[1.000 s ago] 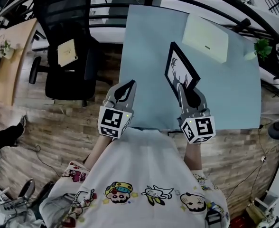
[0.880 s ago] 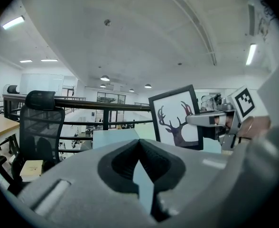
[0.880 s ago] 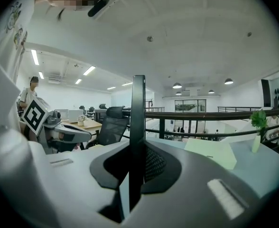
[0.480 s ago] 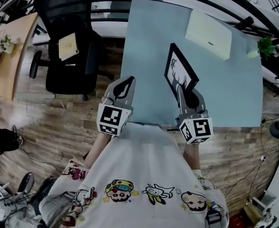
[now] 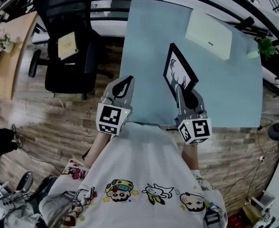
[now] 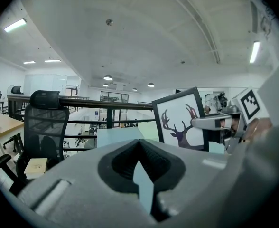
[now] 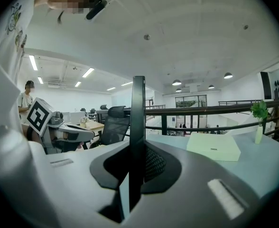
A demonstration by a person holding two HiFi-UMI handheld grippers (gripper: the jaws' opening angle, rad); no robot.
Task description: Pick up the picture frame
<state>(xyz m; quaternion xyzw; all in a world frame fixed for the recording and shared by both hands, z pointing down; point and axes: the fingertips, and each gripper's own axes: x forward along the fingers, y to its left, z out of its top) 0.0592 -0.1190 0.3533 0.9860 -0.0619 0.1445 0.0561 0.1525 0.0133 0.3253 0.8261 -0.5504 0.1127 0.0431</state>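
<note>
The picture frame [image 5: 179, 72], black-edged with a dark deer on white, is held upright above the pale blue table [image 5: 144, 51]. My right gripper [image 5: 186, 92] is shut on its near edge; in the right gripper view the frame [image 7: 138, 127] stands edge-on between the jaws. In the left gripper view the frame's front [image 6: 183, 120] shows at the right, with the right gripper [image 6: 215, 123] on it. My left gripper [image 5: 124, 86] is shut with nothing in it, hanging over the table's near left edge, apart from the frame.
A pale cream box [image 5: 209, 35] lies on the far part of the table, also seen in the right gripper view [image 7: 213, 147]. A small green plant [image 5: 265, 46] stands at the far right. A black office chair [image 5: 66, 46] with a book on its seat stands left of the table.
The frame and both grippers have stayed almost where they were; only the view has shifted slightly.
</note>
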